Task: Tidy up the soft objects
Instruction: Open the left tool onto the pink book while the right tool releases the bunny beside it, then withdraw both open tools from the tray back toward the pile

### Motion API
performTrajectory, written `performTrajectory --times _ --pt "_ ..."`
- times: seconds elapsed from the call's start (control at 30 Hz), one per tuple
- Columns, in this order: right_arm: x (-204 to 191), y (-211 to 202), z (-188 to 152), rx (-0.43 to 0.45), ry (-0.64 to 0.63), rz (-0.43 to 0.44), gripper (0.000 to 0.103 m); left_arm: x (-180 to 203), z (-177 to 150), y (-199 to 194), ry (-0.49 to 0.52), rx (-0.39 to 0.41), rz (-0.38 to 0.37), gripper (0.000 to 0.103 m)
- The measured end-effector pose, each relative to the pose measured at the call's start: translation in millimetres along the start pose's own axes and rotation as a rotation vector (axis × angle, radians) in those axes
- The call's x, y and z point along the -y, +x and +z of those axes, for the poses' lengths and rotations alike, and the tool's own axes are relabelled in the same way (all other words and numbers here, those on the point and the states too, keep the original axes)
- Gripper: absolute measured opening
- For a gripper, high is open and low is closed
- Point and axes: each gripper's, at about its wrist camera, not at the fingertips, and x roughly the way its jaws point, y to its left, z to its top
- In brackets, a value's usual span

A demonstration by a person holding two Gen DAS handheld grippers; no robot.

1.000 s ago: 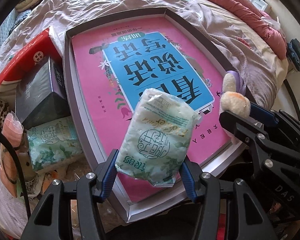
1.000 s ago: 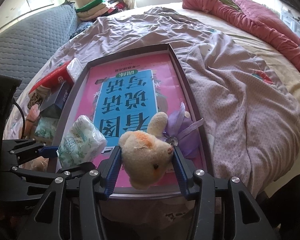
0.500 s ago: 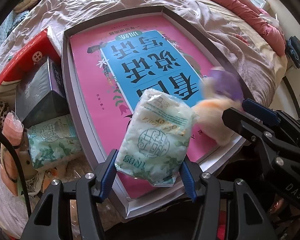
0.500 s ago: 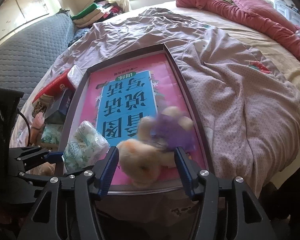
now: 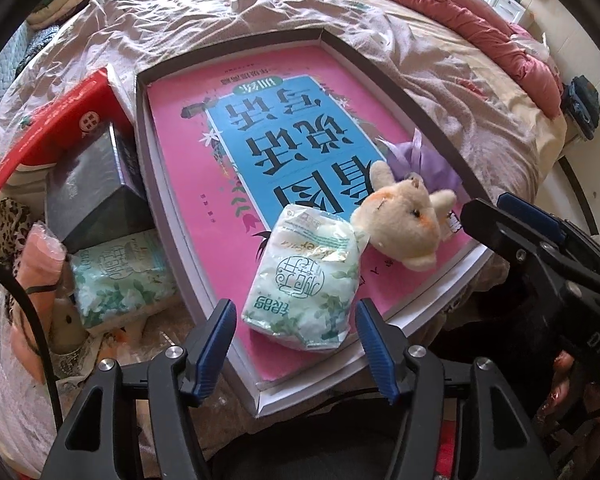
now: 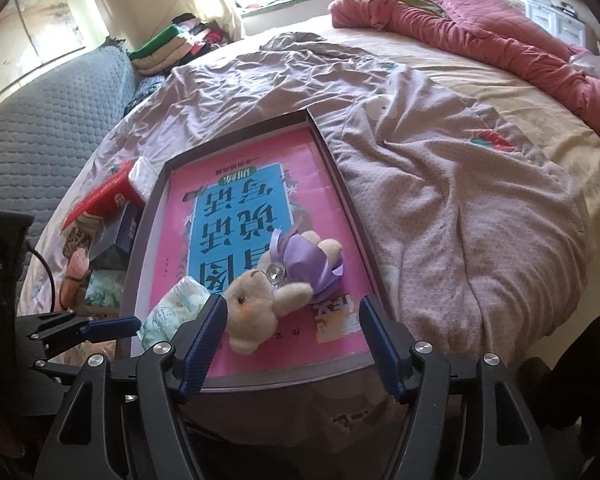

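Note:
A white-green tissue pack (image 5: 306,280) lies on the pink-lined tray (image 5: 180,276) near its front edge. My left gripper (image 5: 296,344) is open just behind it, fingers apart and off the pack. A cream teddy bear in a purple dress (image 5: 404,220) lies on the tray to the pack's right, touching it. In the right wrist view the bear (image 6: 284,284) lies on its side and the tissue pack (image 6: 172,312) sits at its left. My right gripper (image 6: 294,344) is open and empty at the tray's (image 6: 340,368) front rim.
The tray rests on a bed with a mauve quilt (image 6: 440,200) and a red duvet (image 6: 500,40). Left of the tray lie a red box (image 5: 56,128), a dark box (image 5: 88,192), another tissue pack (image 5: 120,280) and a pink item (image 5: 36,280).
Both grippers have opened. The tissue pack and the teddy bear dropped out of the jaws onto the tray, and both grippers drew back slightly.

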Motion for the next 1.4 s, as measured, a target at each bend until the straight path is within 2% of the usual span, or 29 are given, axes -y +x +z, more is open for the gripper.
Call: performTrajectory --times 0.4,0.77,1.4 --pt "-12.9 -16.7 0.2 0.024 -0.027 -0.034 0.074 -13.5 -7.4 -32.2 -0.033 0.067 -0.004 0.068" --pt "-32.0 -32.2 0.1 0.051 -0.081 -0.06 0.077 -22.4 -17.1 -58.9 -0.046 0.135 0.055 0.074" --pt "-69.2 -59.5 2.9 0.124 -0.154 -0.075 0.078 -55.5 -36.3 -90.5 -0.113 0.196 0.105 0.075"
